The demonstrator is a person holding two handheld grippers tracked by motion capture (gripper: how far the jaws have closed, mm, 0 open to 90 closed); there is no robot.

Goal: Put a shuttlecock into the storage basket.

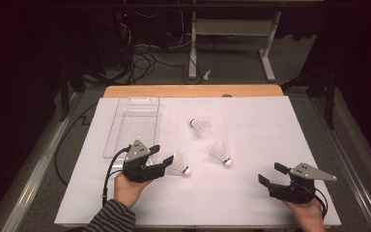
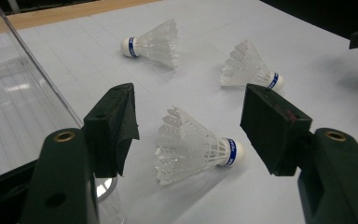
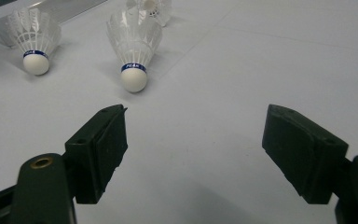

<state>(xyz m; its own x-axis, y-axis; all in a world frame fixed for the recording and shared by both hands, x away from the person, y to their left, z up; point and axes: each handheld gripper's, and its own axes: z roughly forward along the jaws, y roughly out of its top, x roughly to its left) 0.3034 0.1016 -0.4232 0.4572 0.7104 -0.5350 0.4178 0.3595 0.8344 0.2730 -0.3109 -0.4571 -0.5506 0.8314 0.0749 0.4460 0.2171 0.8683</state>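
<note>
The nearest shuttlecock (image 2: 193, 148) lies on its side at the lower middle of my left gripper view, white cork tip toward the right, feathers toward the left, resting on the white bench (image 1: 251, 193). My left hand-held gripper (image 2: 189, 126) is spread wide with one jaw on either side of it, touching nothing. 2 more shuttlecocks (image 1: 202, 127) (image 1: 221, 153) lie farther off toward the middle of the high view, and the clear tray (image 1: 134, 126) sits at the upper left. My right hand-held gripper (image 1: 269, 175) waits released at the lower right. My worry is that if I close on the feathers they may crush, or the rounded tip may squirt out sideways and roll.
</note>
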